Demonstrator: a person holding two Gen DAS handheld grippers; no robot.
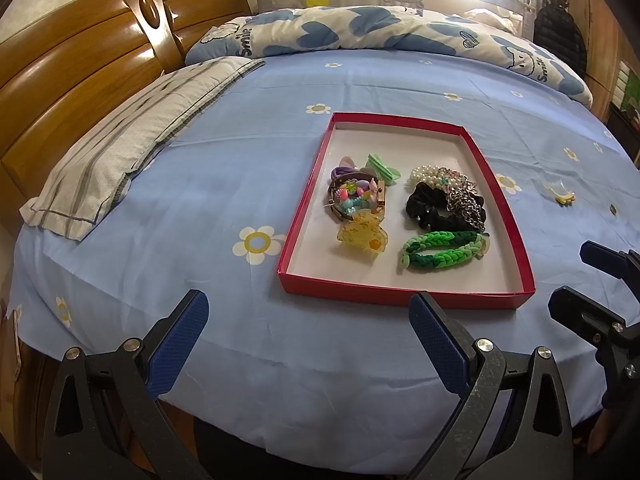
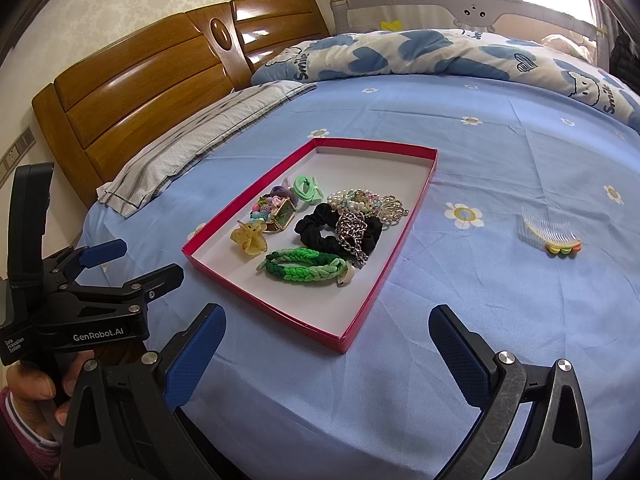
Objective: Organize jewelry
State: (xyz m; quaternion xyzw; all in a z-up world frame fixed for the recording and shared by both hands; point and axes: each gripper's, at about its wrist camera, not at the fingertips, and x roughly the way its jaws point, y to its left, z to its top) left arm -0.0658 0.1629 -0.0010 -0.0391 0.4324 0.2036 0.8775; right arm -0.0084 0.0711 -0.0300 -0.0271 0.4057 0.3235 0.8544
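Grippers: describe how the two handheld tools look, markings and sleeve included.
Both are black, hinged and bolted with silver screws, with textured blue pads on the fingers. The left gripper reads "GenRobot.AI" in white. A pink knitted sleeve shows at the left hand.

Bright window glare top right; fisheye-warped, vignetted edges.

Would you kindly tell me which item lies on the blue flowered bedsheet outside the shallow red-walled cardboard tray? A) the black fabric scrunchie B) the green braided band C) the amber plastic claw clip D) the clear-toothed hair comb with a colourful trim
D: the clear-toothed hair comb rests on the blue flowered bedsheet to the right of the shallow red-walled cardboard tray, while the scrunchie, green braided band and claw clip all lie inside it.
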